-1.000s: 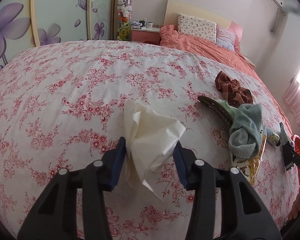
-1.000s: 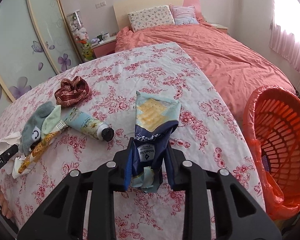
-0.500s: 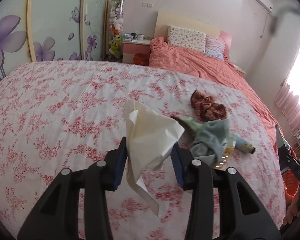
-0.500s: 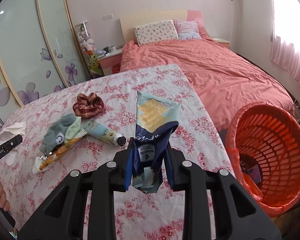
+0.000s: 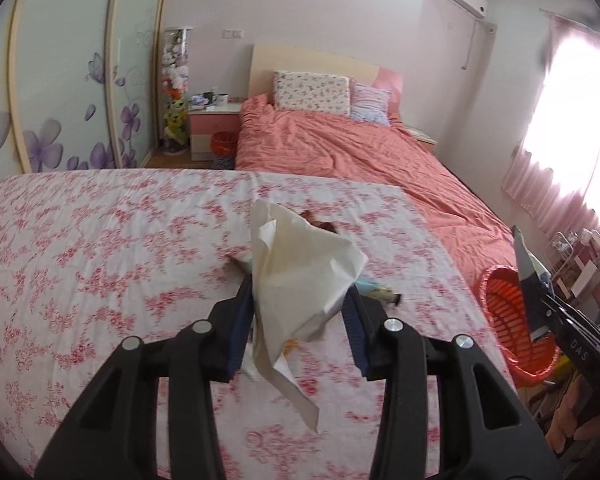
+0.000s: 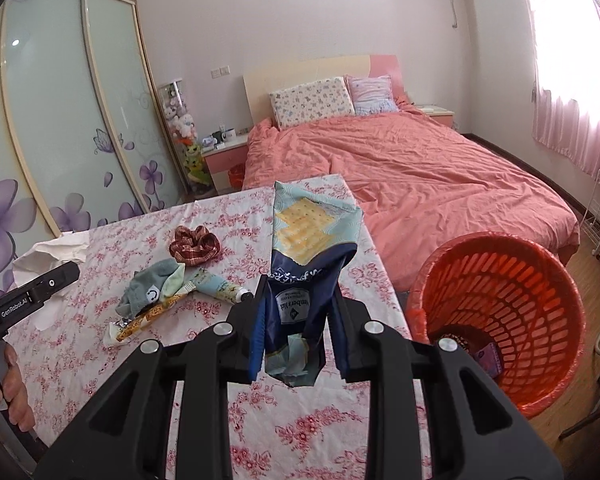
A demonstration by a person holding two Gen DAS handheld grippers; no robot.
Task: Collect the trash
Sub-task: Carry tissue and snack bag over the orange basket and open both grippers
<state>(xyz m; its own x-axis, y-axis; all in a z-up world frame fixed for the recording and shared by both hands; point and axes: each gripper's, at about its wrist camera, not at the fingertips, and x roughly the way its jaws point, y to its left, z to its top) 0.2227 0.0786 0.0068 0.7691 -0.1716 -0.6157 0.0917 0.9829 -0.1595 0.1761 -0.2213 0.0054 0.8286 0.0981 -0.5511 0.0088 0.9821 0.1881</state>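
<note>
My left gripper is shut on a crumpled white tissue, held up above the floral bedspread. My right gripper is shut on a blue cracker wrapper that stands up between its pads. An orange mesh basket stands on the floor at the bed's right edge, with some bits of trash at its bottom. In the right wrist view the left gripper shows at the far left with the tissue. In the left wrist view the basket sits at the right behind the right gripper.
On the bedspread lie a plaid scrunchie, a grey-green sock, a cream tube and a yellow wrapper. Beyond is a coral-covered bed with pillows. A wardrobe with flower doors lines the left wall.
Both grippers have risen with their loads and the bedspread has dropped away below them. The basket has come fully into the right wrist view and now shows in the left wrist view.
</note>
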